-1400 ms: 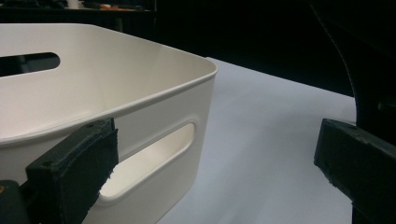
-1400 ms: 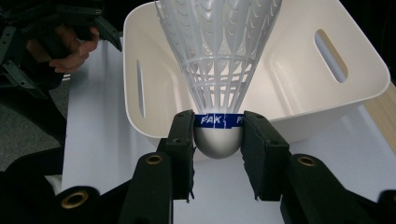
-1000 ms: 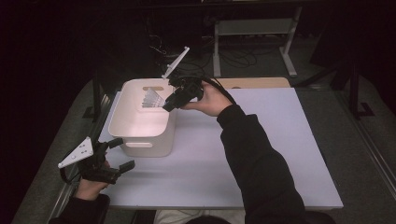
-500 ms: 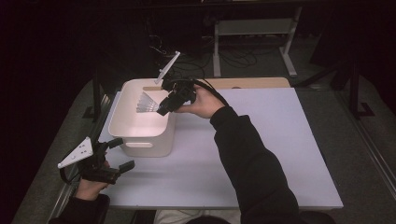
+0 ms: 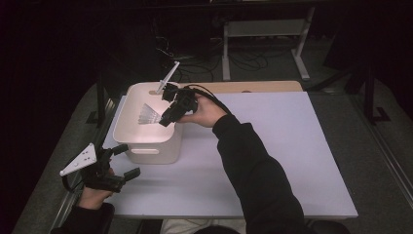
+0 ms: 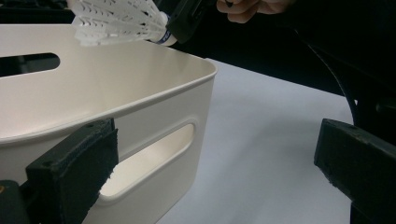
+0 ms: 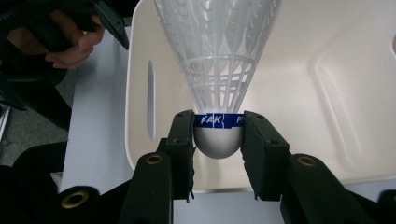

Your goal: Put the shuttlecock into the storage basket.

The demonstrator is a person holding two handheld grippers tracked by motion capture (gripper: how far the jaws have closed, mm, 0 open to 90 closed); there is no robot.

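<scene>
Shuttlecock [image 7: 218, 70] sits clamped by its white cork base, at the blue band, between the two black fingers [image 7: 183, 140] of the right gripper [image 7: 218, 135]; its white skirt fans out away from the gripper over the open inside of the bin [image 7: 327, 93].

Nearest the person in the high view, the left gripper [image 5: 122, 163] rests low at the near left corner of the surface [image 5: 272, 146], held in the left hand [image 5: 92, 195], with its grey three-cornered plate [image 5: 78, 160] tilted up on the outer side. Its fingers [image 6: 74, 177] stand wide apart with nothing between them, and one of them is just beside the bin's near wall. In the left gripper view the bin's handle slot [image 6: 154, 158] lies between the two fingers, farther off, and the pale surface runs on to the right.

Just beyond stands the white bin [image 5: 146, 146], upright near the left edge of the surface. The right arm [image 5: 253, 165], in a dark sleeve, reaches across from the lower middle toward it. The right hand [image 5: 207, 112] holds the right gripper [image 5: 164, 119] over the bin's far right rim, pointing down and to the left, so the shuttlecock [image 5: 148, 116] hangs above the bin's interior, clear of the floor of the bin. From the left gripper view the shuttlecock [image 6: 119, 21] shows above the rim, lying nearly level.

Past the bin, a wooden strip [image 5: 253, 87] edges the far side of the surface, and a pale metal frame [image 5: 265, 29] stands on the dark floor behind.
</scene>
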